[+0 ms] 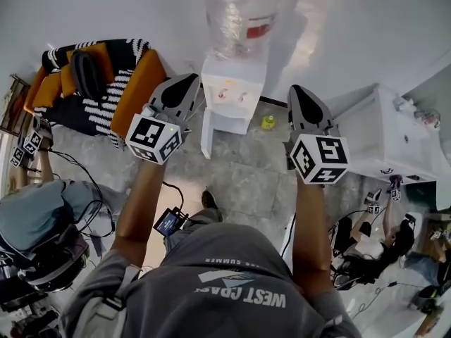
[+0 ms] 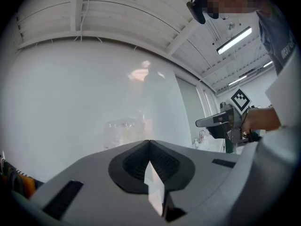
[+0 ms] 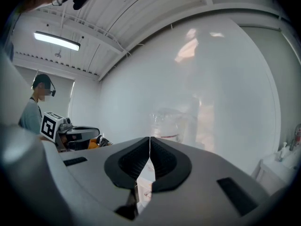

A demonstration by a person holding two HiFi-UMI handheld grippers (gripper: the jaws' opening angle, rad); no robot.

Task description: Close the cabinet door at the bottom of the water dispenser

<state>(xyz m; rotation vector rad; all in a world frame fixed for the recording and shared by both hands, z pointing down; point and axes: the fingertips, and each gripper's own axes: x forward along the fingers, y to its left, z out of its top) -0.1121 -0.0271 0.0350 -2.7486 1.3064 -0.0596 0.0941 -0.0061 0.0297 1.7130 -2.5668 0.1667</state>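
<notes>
Plainly, the left hand-held gripper [image 2: 149,141] and the right hand-held gripper [image 3: 150,138] each have their jaws pressed together on nothing. Their own views show only the clear water bottle [image 3: 169,121] with its red label, against a white wall. The head view alone shows the water dispenser [image 1: 231,90] standing on the floor ahead, between the two. Its bottom cabinet door [image 1: 206,139] is swung out. The person's shirt [image 1: 232,280] reads "WEST".

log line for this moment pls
phase: pre-contact | left tongs: shut, empty | right tongs: shut, empty | water dispenser: ahead, untouched | cabinet door: open
</notes>
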